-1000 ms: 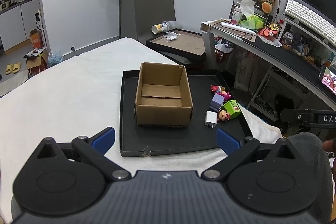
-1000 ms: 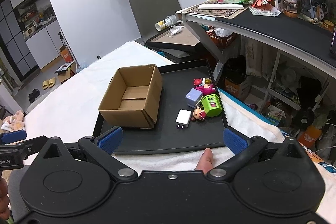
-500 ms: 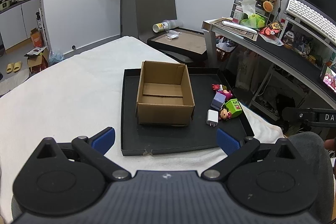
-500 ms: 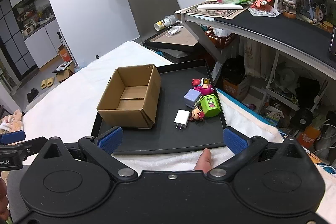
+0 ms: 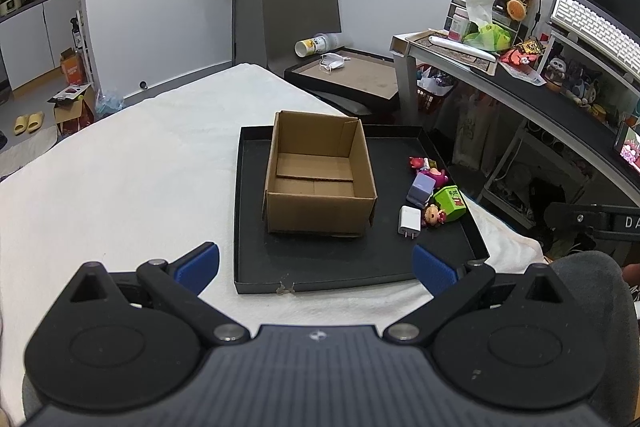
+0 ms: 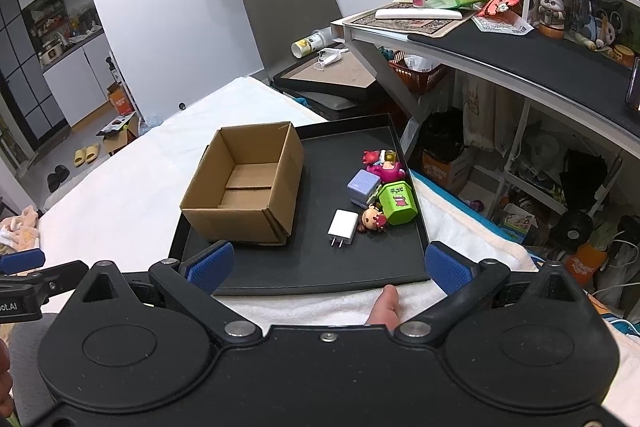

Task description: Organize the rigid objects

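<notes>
An open, empty cardboard box stands on a black tray on white bedding. Right of the box lie a white charger plug, a lilac cube, a green toy block, a small doll head and a pink figure. My left gripper is open and empty, before the tray's near edge. My right gripper is open and empty, over the tray's near edge.
A grey chair and a second black tray with a mask and a bottle stand behind the bed. A cluttered desk runs along the right. A thumb rests on the bedding below the right gripper.
Both grippers have drawn slightly closer to the tray, with the view shifting a little. Both stay open; nothing on the tray has moved.
</notes>
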{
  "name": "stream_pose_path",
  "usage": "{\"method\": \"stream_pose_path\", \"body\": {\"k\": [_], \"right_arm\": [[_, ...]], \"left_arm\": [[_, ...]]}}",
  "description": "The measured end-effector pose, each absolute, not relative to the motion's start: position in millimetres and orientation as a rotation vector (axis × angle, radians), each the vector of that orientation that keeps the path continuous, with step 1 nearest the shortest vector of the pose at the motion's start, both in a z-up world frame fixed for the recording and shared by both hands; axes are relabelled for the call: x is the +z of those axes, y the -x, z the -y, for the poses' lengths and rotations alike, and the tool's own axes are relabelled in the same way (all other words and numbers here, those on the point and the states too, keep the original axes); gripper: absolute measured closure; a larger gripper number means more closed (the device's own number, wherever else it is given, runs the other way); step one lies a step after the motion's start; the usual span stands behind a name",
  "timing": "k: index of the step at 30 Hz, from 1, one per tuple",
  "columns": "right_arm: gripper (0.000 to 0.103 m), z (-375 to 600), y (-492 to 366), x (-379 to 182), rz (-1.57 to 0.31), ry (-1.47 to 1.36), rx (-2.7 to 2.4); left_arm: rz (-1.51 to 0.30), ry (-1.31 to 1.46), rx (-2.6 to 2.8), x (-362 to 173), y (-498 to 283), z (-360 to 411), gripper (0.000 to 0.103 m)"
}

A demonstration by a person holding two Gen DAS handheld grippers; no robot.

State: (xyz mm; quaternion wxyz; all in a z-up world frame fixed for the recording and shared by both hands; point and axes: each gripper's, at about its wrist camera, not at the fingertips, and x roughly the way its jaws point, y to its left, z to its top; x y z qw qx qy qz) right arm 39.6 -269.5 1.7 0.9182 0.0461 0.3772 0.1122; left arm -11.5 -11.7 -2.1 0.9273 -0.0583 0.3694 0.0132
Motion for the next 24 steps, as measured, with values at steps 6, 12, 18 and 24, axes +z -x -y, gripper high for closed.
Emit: {"method": "stream_pose_path", "body": {"k": [6,12,18,24], "right_arm": [[0.000,270.2,-41.7,0.6,-0.783,-0.096,0.228],[0.000,272.6,-51.2,-4.9,-0.798,-0.094,0.219],[0.000,275.5,-62.6,-8.4,-0.797,-0.116,0.199],[0.000,274.9,-78.5,-16.6,-0.822,-0.123,0.198]], "left_arm": [[-0.770,0.119,0.022,-7.1,6.7,12.0,0.001],[-0.784,0.122,0.012,-10.3,-3.1,11.8,0.001],[-0.807,0.122,0.012,-14.5,-17.3,9.7,0.001],[-0.829,0.123,0.012,-22.0,-32.9,6.0,0.001]]}}
